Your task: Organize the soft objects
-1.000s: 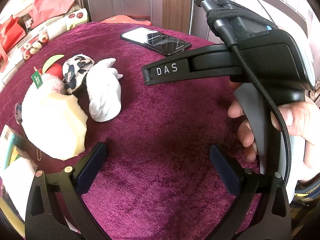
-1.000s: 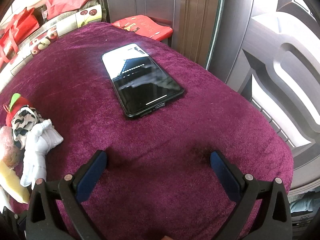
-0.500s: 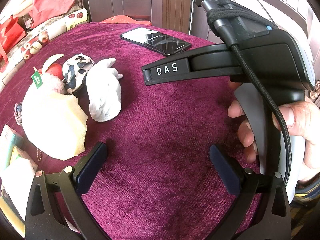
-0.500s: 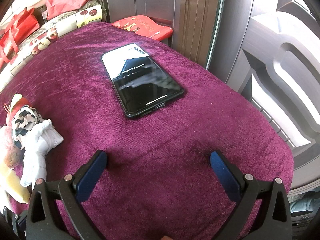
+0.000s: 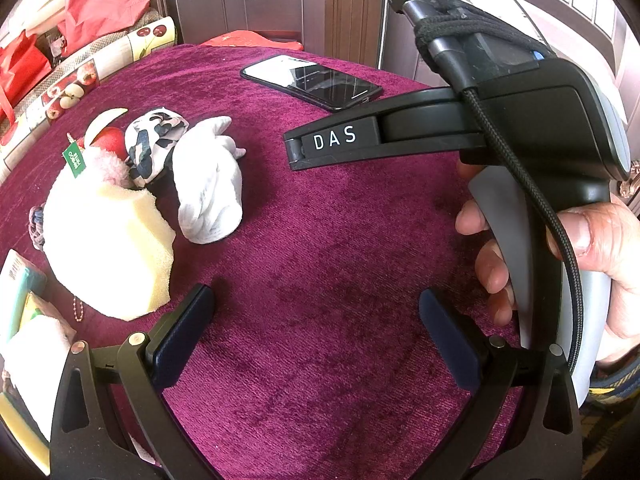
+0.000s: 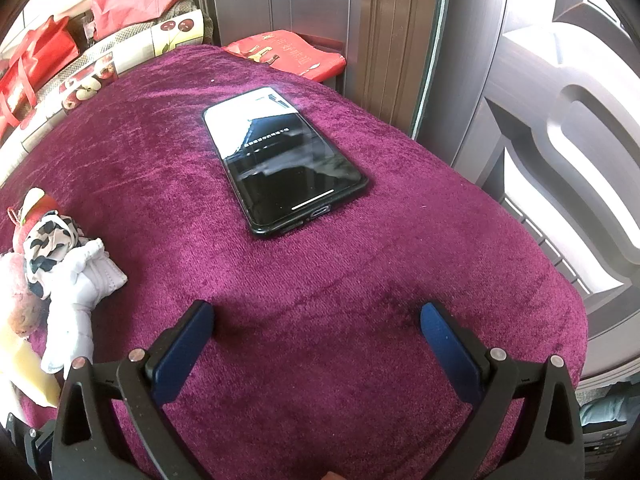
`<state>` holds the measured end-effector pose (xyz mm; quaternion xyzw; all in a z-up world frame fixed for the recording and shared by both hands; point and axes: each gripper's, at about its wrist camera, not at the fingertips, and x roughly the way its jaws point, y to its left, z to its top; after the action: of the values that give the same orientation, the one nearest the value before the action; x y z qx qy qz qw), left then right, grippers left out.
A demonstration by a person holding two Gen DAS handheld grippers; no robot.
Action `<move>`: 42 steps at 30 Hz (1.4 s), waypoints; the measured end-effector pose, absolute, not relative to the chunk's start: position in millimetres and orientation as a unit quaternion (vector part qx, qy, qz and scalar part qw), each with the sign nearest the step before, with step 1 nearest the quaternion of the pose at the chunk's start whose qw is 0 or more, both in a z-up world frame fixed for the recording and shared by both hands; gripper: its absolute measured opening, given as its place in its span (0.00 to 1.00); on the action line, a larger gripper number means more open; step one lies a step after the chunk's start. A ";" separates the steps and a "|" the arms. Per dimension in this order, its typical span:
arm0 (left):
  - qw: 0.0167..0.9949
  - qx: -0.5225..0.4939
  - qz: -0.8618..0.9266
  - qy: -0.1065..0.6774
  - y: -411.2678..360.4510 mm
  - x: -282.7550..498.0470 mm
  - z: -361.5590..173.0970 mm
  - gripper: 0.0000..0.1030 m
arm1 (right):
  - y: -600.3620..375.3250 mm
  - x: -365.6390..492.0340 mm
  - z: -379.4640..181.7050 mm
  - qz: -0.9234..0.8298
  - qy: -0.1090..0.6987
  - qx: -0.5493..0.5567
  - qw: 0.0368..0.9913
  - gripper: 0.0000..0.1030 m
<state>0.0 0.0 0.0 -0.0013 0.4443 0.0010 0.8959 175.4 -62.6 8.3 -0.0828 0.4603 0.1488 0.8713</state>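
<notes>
Soft objects lie grouped at the left of the purple velvet table (image 5: 320, 264): a pale yellow sponge block (image 5: 108, 248), a white rolled sock (image 5: 210, 188), a black-and-white patterned cloth (image 5: 154, 144), and a pink plush with a red apple toy (image 5: 106, 148). The sock (image 6: 80, 292) and patterned cloth (image 6: 46, 240) also show at the left of the right wrist view. My left gripper (image 5: 316, 316) is open and empty, right of the sponge. My right gripper (image 6: 316, 328) is open and empty above bare cloth, near the phone.
A black smartphone (image 6: 284, 164) lies at the table's far middle; it also shows in the left wrist view (image 5: 312, 80). Boxes and a white cloth (image 5: 28, 340) lie at the left edge. Red bags (image 6: 36, 60) and a door stand behind. The table edge drops off right.
The toy's pale leaf looks lifted or turned. Both grippers have stayed still and open.
</notes>
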 end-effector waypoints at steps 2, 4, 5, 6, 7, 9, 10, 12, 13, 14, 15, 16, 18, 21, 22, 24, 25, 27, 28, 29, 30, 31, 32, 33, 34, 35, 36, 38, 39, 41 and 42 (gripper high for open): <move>0.896 -0.001 0.001 0.444 0.0 0.0 0.0 0.99 | -62.5 176.2 8.1 0.149 0.460 -0.083 0.871 1.00; 0.896 -0.001 0.001 0.444 0.0 0.0 0.0 0.99 | -62.5 177.1 7.9 0.149 0.460 -0.083 0.871 1.00; 0.896 -0.001 0.001 0.444 0.0 0.0 0.0 0.99 | -62.8 177.5 7.9 0.149 0.460 -0.082 0.871 1.00; 0.896 -0.001 0.001 0.444 0.0 0.0 0.0 0.99 | -63.0 178.0 7.9 0.150 0.460 -0.080 0.871 1.00; 0.896 -0.001 0.001 0.444 0.1 -0.1 0.0 0.99 | -64.0 178.4 8.3 0.152 0.459 -0.075 0.872 1.00; 0.896 -0.001 0.001 0.444 0.0 0.0 0.0 0.99 | -67.7 179.0 9.7 0.159 0.456 -0.060 0.873 1.00; 0.896 -0.001 0.001 0.444 0.0 -0.1 0.0 0.99 | -69.5 180.3 11.8 0.163 0.455 -0.050 0.874 1.00; 0.896 -0.001 0.001 0.444 0.0 0.0 0.0 0.99 | -76.1 180.1 20.4 0.170 0.451 -0.034 0.875 1.00; 0.896 -0.001 0.001 0.444 0.0 0.0 0.0 0.99 | -77.8 180.8 21.3 0.172 0.448 -0.026 0.877 1.00; 0.896 -0.001 0.001 0.444 0.0 0.0 0.0 0.99 | -80.8 179.3 21.8 0.172 0.442 -0.021 0.880 1.00; 0.896 -0.001 0.001 0.444 0.0 0.0 0.0 0.99 | -83.8 177.1 26.9 0.174 0.432 -0.015 0.885 1.00; 0.896 -0.001 0.001 0.444 0.0 0.0 0.0 0.99 | -80.9 173.0 28.4 0.175 0.415 -0.012 0.893 1.00; 0.896 -0.001 0.001 0.444 0.0 0.0 0.0 0.99 | -85.0 154.4 44.9 0.183 0.355 -0.010 0.917 1.00; 0.896 -0.001 0.001 0.444 0.0 0.0 0.0 0.99 | -86.6 132.0 73.4 0.193 0.280 -0.030 0.940 1.00; 0.896 -0.001 0.001 0.444 0.0 0.0 0.0 0.99 | -88.0 129.0 82.8 0.207 0.271 -0.030 0.940 1.00; 0.896 -0.001 0.001 0.444 0.0 0.0 0.0 0.99 | -88.2 126.6 94.6 0.221 0.263 -0.041 0.938 1.00; 0.896 -0.001 0.001 0.444 0.0 0.0 0.0 0.99 | -87.3 127.3 96.4 0.225 0.259 -0.051 0.938 1.00; 0.896 -0.001 0.001 0.444 0.0 0.0 0.0 0.99 | -86.3 125.8 98.6 0.230 0.252 -0.072 0.937 1.00; 0.896 -0.001 0.001 0.444 0.0 0.0 0.0 0.99 | -89.6 121.9 99.1 0.230 0.248 -0.079 0.938 1.00; 0.896 -0.001 0.001 0.444 0.0 0.0 0.0 0.99 | -89.0 119.8 98.3 0.230 0.246 -0.086 0.938 1.00; 0.896 -0.001 0.001 0.444 0.0 0.0 0.0 0.99 | -90.0 119.9 96.7 0.231 0.251 -0.088 0.936 1.00; 0.896 -0.001 0.001 0.444 0.0 0.0 0.0 0.99 | -92.8 119.5 95.0 0.235 0.255 -0.086 0.934 1.00; 0.896 -0.001 0.001 0.444 0.0 0.0 0.0 0.99 | -91.9 120.6 93.5 0.244 0.266 -0.084 0.929 1.00; 0.896 -0.001 0.001 0.444 0.0 0.0 0.0 0.99 | -93.5 119.9 92.5 0.251 0.273 -0.080 0.925 1.00; 0.896 -0.001 0.001 0.444 0.0 0.0 0.0 0.99 | -97.3 119.0 92.4 0.253 0.276 -0.077 0.924 1.00; 0.896 -0.001 0.001 0.444 0.0 0.0 0.0 0.99 | -98.1 118.5 91.3 0.252 0.277 -0.076 0.924 1.00; 0.896 -0.001 0.001 0.444 0.0 0.0 0.0 0.99 | -97.9 117.2 90.7 0.249 0.274 -0.077 0.926 1.00; 0.896 -0.001 0.001 0.444 0.0 0.0 0.0 0.99 | -97.5 115.1 90.4 0.247 0.271 -0.080 0.927 1.00; 0.896 -0.001 0.001 0.444 0.0 0.0 0.0 0.99 | -97.0 114.5 90.4 0.247 0.271 -0.081 0.927 1.00; 0.896 -0.001 0.001 0.444 0.0 0.0 0.0 0.99 | -96.2 114.0 90.4 0.248 0.271 -0.080 0.927 1.00; 0.896 -0.001 0.001 0.444 0.0 0.0 0.0 0.99 | -95.9 113.3 90.6 0.249 0.270 -0.079 0.927 1.00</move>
<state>0.0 0.0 0.0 -0.0013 0.4443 0.0011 0.8959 113.3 -95.9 90.6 -0.0795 0.2704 0.2486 0.9267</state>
